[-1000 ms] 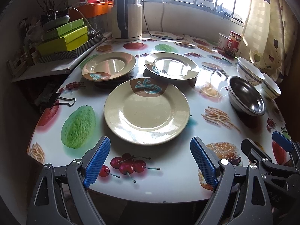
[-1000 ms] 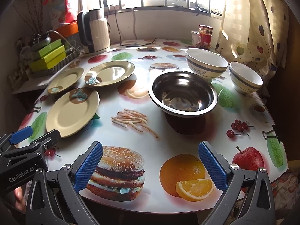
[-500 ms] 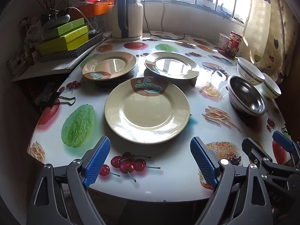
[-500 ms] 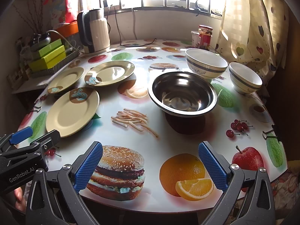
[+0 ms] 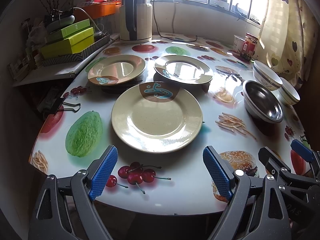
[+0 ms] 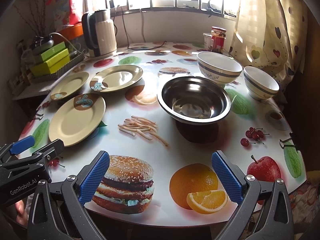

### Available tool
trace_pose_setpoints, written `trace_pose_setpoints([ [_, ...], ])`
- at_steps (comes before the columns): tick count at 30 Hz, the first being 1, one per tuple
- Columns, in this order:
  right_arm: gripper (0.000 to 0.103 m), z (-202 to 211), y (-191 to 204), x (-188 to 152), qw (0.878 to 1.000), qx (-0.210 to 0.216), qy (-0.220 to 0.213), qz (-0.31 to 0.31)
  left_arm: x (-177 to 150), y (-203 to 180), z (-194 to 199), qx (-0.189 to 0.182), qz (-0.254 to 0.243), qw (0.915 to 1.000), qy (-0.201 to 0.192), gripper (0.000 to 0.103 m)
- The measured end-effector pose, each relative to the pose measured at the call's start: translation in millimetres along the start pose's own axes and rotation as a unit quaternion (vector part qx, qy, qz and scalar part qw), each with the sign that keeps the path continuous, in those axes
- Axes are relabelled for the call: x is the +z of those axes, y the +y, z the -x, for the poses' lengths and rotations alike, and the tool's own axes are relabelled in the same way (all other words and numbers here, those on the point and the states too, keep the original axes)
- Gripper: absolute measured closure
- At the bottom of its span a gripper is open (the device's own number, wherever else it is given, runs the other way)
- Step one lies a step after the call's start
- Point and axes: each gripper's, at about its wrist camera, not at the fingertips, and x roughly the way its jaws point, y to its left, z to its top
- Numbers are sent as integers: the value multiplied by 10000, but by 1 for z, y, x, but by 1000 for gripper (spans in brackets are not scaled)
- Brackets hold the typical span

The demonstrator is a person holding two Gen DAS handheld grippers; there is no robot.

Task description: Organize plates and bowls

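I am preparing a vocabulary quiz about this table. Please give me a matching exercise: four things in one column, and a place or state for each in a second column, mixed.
Things:
1. steel bowl
2. kettle
3. left gripper
4. red jar

Places or states:
A. by the curtain, at the far edge
B. open, holding nothing, before the near plate
C. in front of two white bowls
D. far left corner, under the window

Pairs: 1-C, 2-D, 3-B, 4-A

We couldn't read the jar [image 6: 218, 39] label, too small. Small bowl [image 5: 289, 94] sat partly hidden behind the steel bowl [image 5: 263, 102]. Right gripper [image 5: 300, 152] was cut off at the frame edge.
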Motion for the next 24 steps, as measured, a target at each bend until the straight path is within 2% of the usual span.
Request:
trace_pose_setpoints([
  [24,0,0,0,1,10000,-2,-17,17,5,1,-1,-11,-4,10000,-36,15],
])
